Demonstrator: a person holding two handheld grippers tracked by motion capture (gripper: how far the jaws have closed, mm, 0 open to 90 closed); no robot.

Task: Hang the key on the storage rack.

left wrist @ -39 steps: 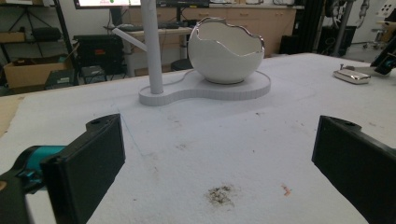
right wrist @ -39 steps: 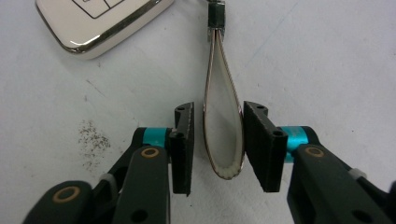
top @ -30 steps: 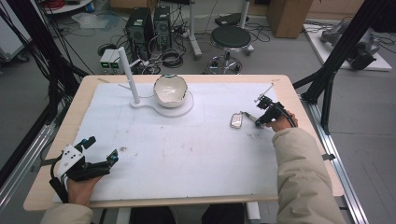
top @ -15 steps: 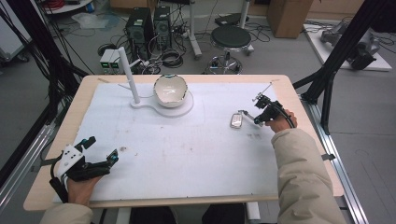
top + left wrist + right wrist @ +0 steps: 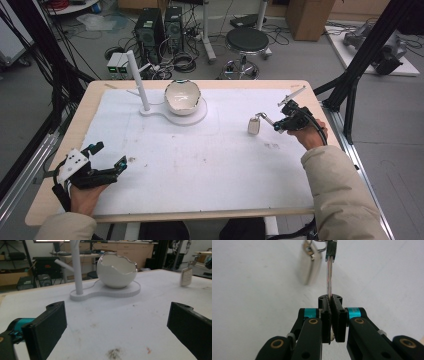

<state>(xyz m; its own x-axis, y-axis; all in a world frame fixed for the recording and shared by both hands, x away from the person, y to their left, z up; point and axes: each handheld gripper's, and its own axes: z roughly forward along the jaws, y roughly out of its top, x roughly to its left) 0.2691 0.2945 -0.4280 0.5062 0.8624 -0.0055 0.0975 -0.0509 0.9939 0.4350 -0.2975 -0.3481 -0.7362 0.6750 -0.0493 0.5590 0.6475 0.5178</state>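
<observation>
Open white table mat (image 5: 200,165) lies left of the right gripper (image 5: 276,125), clamped on a thin strap (image 5: 329,277) dangling a pale rectangular tag (image 5: 254,126); left gripper (image 5: 107,157) gapes wide, empty.

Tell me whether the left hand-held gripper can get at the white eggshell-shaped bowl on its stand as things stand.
Probably yes: the left hand-held gripper has open jaws, holds nothing, and only bare white mat lies between it and the bowl.

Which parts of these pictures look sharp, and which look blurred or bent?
Right gripper view: the tongs are sharp, the hanging tag beyond is soft. Left gripper view: the near black jaws are blurred, the white bowl clearer. High view: the table edges bow slightly.
</observation>
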